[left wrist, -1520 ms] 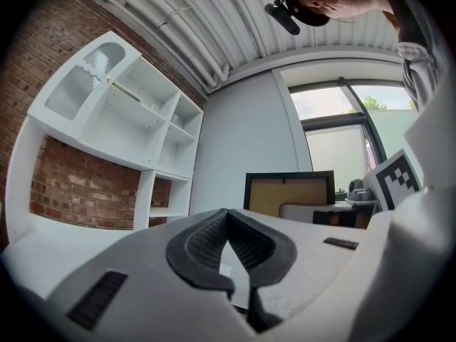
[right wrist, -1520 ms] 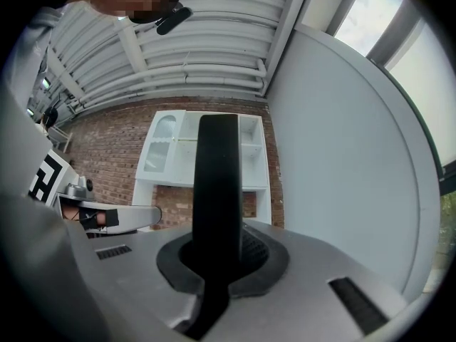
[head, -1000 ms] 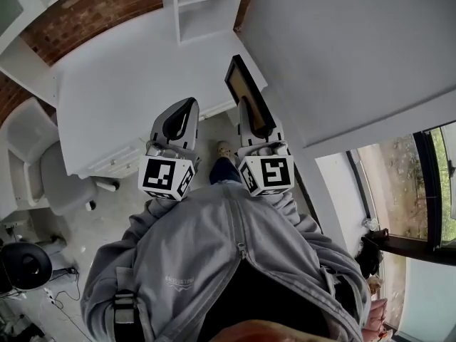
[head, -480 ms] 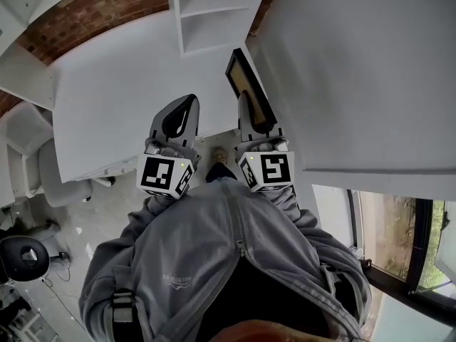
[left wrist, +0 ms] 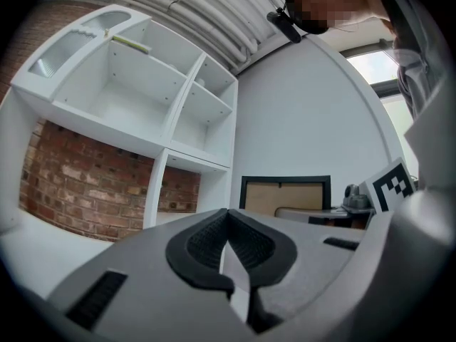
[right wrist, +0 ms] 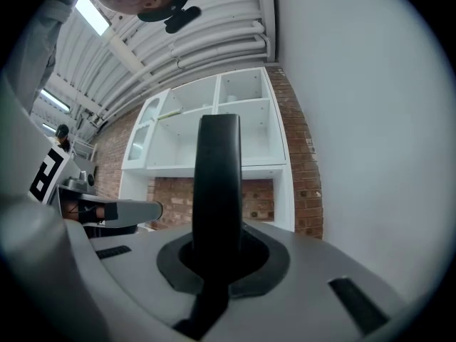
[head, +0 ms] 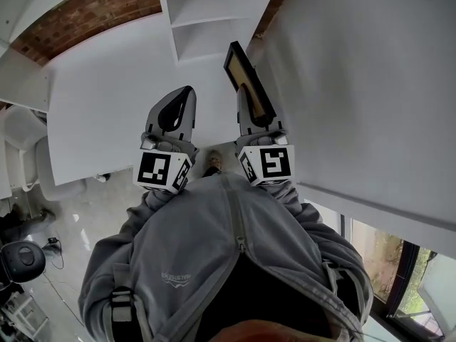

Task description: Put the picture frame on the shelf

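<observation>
Both hand-held grippers have travelled toward the top of the head view, and the white shelf (head: pixel 206 9) now fills more of the upper middle, while the chair (head: pixel 25 152) has slid toward the left edge. In that head view, the left hand-held gripper (head: pixel 187 95) sits at centre left over the white table (head: pixel 107 98), and the right hand-held gripper (head: pixel 245 95) at centre right carries the picture frame (head: pixel 239 64). The frame stands on edge in the air, its far end close to the shelf's lower right corner and in no compartment. In the left gripper view, the jaws are clenched together with nothing between them; the frame (left wrist: pixel 285 193) shows its tan back and black border at centre right, before a white wall. Shelf compartments fill the upper left above a brick wall (left wrist: pixel 71 184). In the right gripper view, the jaws are grasping the frame, which rises edge-on as a black bar up the centre, with the shelf and brick behind it.
</observation>
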